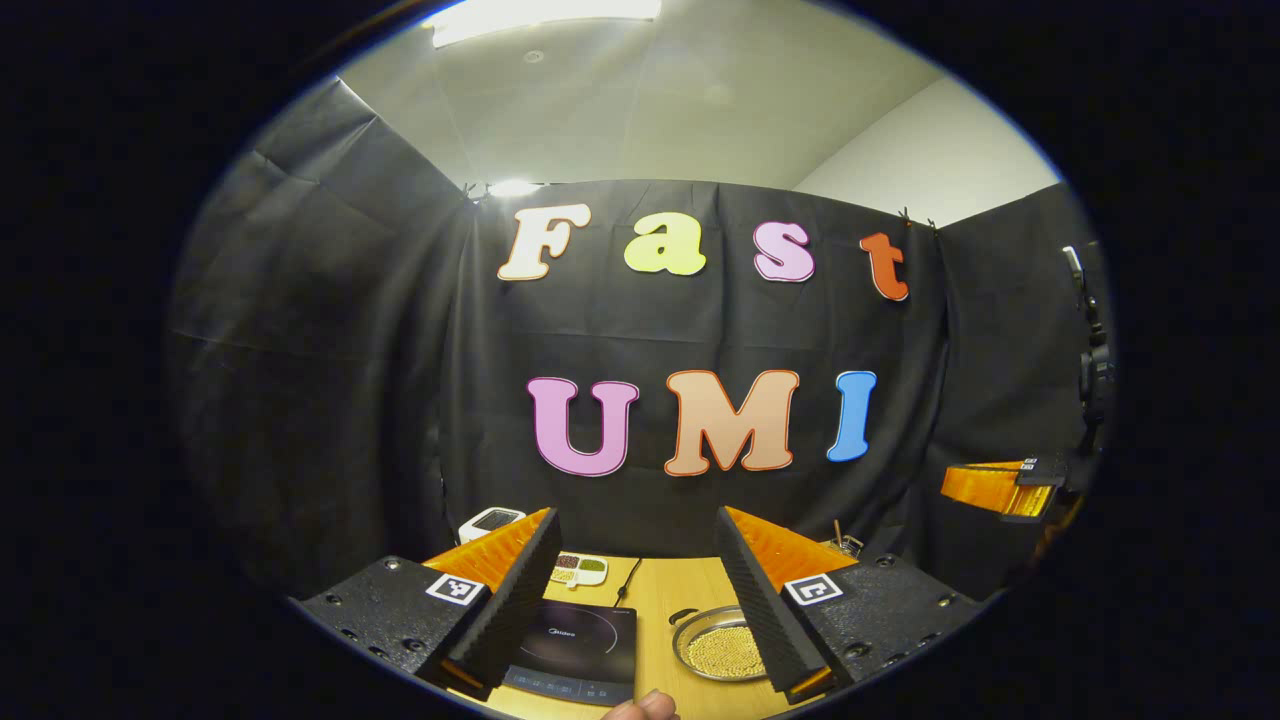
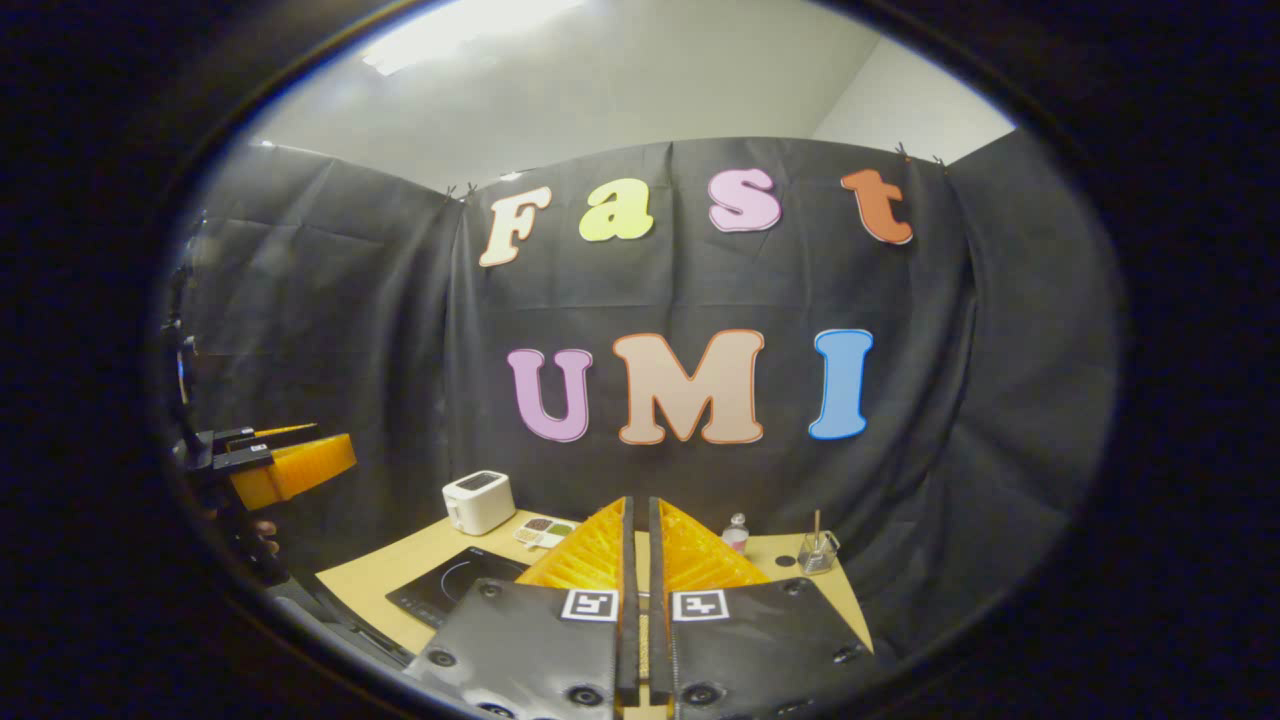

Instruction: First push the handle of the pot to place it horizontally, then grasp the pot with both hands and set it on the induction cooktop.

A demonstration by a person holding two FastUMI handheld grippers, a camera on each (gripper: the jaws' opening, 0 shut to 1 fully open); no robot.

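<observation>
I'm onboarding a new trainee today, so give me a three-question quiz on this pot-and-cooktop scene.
1. True or false: the left tool is open.
2. The pot holds: A) small pale beads B) water C) nothing?
3. Fill in: the white toaster stands behind the ____.

Key: 1 true. 2 A. 3 induction cooktop.
</observation>
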